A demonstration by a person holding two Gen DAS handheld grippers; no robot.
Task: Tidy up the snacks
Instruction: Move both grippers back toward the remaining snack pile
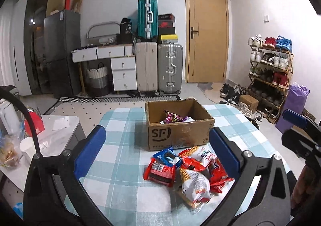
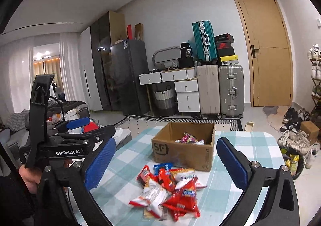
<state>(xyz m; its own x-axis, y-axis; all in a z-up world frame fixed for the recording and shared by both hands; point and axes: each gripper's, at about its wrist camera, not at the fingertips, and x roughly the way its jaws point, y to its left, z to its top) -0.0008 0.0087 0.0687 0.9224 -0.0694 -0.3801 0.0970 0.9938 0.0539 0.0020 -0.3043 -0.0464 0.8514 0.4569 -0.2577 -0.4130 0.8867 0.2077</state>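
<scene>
Both the left gripper (image 1: 158, 149) and right gripper (image 2: 166, 161) hang spread and empty. Just ahead of them lies the snack pile (image 1: 188, 171); beyond it, the cardboard box (image 1: 178, 125) holds perhaps two packets, so most sorting remains.

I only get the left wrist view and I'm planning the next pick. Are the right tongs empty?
Observer: Yes, the right tongs stand open with nothing between them.
Operator: What's further left of the table, past my edge?
Observer: A lit room behind white curtains.
Operator: What holds my left tongs?
Observer: A hand grips the left tongs from below, under the GenRobot.AI lettering.
</scene>
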